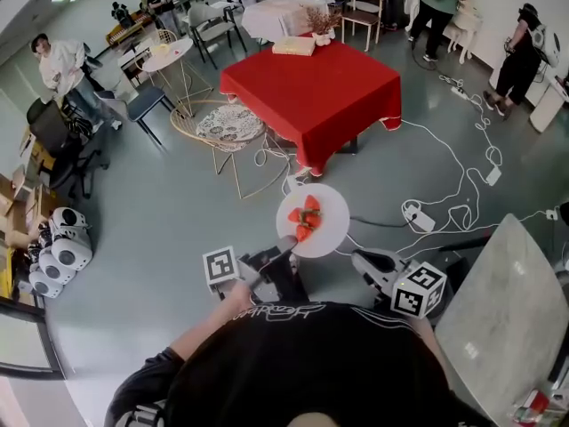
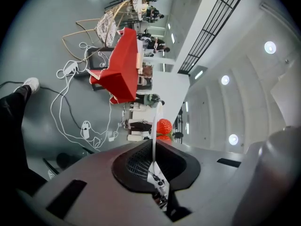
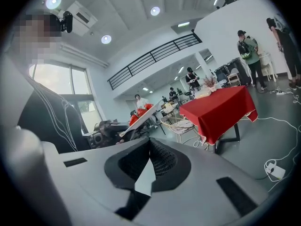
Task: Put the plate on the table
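Two tools: left tool pinches plate rim at 7 o'clock; right tool pressed together, empty. Risk: one-edge grip sags, strawberries slide before surface at 12.

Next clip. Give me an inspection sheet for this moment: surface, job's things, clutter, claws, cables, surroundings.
Surface: red-clothed table ahead across the floor; its near half is bare and the plate is not on it.
Job's things: white plate carrying strawberries, held above the floor.
Clutter: flat box and small flower vase at the table's far edge.
Claws: left claw shut on the plate's rim; right claw shut, empty, beside the plate without touching it.
Cables: white cables and a power strip loose on the floor right of the table.
Surroundings: wire chair, more tables, several people standing.
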A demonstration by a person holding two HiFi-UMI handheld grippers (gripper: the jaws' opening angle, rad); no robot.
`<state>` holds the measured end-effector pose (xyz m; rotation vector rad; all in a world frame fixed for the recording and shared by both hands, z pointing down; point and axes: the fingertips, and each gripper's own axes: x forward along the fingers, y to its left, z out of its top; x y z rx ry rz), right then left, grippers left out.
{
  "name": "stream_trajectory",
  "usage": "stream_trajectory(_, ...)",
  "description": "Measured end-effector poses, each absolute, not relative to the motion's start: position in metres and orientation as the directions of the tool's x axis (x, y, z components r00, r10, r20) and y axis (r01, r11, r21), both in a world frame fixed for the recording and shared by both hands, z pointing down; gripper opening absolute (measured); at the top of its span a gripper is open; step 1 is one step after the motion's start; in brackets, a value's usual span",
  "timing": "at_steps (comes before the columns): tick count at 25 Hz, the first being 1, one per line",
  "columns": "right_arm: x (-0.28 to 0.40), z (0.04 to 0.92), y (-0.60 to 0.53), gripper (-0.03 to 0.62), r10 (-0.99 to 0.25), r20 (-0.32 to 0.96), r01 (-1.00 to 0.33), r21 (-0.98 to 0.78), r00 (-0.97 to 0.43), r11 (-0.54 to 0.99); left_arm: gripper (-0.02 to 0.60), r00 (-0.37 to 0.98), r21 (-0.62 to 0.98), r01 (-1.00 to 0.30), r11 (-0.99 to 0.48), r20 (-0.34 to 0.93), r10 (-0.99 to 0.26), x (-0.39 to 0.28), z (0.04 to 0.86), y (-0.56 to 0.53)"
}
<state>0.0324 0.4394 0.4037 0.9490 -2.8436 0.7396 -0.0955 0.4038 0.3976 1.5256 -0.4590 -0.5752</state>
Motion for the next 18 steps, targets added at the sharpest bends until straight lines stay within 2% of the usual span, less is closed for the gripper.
stream_trajectory(18,0.026,0.438,0.403,0.008,-0.538,0.203,-0.56,-0.497,-0.818,0.663,0.017,0.759,0.999,0.047,0.027,-0.018,-0.65,-0.109,0.43,0.369)
